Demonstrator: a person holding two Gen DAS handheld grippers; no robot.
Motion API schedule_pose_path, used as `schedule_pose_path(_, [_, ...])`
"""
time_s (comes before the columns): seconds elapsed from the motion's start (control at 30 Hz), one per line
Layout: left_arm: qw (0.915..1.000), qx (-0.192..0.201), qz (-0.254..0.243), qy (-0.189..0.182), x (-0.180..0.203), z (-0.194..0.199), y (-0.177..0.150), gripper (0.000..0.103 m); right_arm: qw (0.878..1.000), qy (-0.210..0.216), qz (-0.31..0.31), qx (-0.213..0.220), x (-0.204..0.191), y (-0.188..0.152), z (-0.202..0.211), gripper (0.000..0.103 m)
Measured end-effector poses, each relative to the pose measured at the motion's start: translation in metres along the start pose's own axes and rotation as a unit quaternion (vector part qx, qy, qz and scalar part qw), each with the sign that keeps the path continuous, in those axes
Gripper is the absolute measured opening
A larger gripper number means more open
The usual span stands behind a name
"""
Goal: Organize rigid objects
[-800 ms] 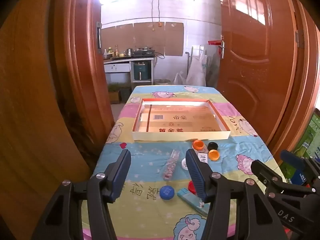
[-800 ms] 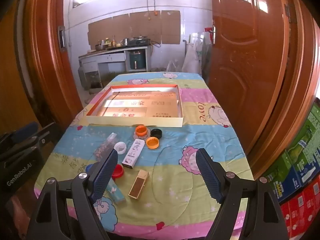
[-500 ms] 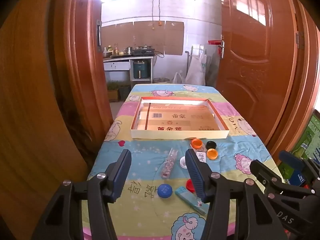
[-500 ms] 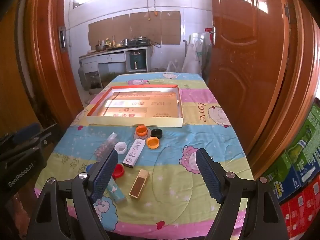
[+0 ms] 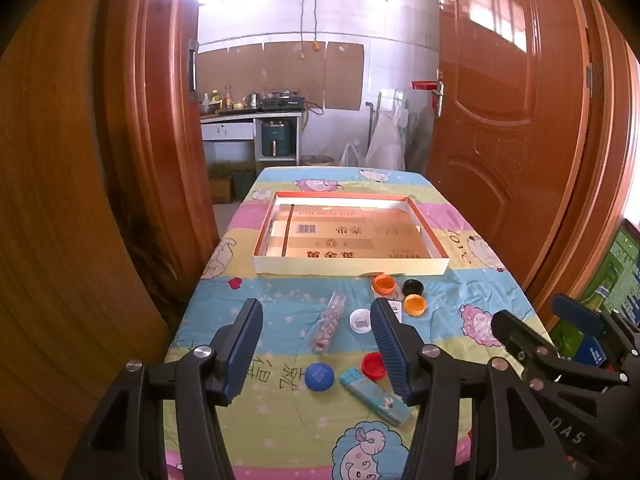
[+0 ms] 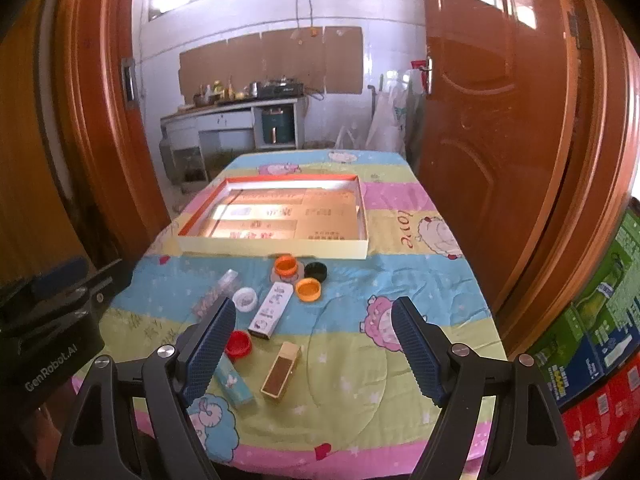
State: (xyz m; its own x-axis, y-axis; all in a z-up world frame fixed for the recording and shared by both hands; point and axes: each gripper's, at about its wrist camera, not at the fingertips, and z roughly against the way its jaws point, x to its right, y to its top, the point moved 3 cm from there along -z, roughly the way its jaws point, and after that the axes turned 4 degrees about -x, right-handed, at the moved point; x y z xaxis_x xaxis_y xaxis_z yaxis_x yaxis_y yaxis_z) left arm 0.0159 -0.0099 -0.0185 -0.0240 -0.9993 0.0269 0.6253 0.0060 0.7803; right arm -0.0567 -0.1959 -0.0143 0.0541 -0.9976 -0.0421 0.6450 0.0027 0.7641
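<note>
Slightly nearer the table than a moment ago in the left wrist view, with the items sitting a little lower between the fingers; almost unchanged in the right wrist view.

From the left wrist: left gripper (image 5: 316, 346) with jaws wide, holding nothing, above the near end of a cartoon-print tablecloth (image 5: 280, 304). Beyond it, a shallow cardboard tray (image 5: 348, 266) with an orange rim, lying flat mid-table. Between tray and gripper: two orange caps (image 5: 385, 283), a black cap (image 5: 413, 287), a white cap (image 5: 360, 321), a clear tube (image 5: 330, 320), a blue cap (image 5: 319, 376), a red cap (image 5: 373, 365), and a teal box (image 5: 374, 395) nearest.

From the right wrist: right gripper (image 6: 314, 350) also wide apart and empty, over the same near end. Under it, a white box (image 6: 272, 309) and a gold-brown box (image 6: 281, 371), lying flat, near each other, right of the red cap.
</note>
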Motion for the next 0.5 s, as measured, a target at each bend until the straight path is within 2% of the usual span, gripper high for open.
schedule_pose_path(0.5, [1.0,0.008,-0.003,0.005,0.0008,0.0031,-0.0005,0.056,1.0,0.002,0.004,0.029,-0.0038,0.0054,0.0112,0.081])
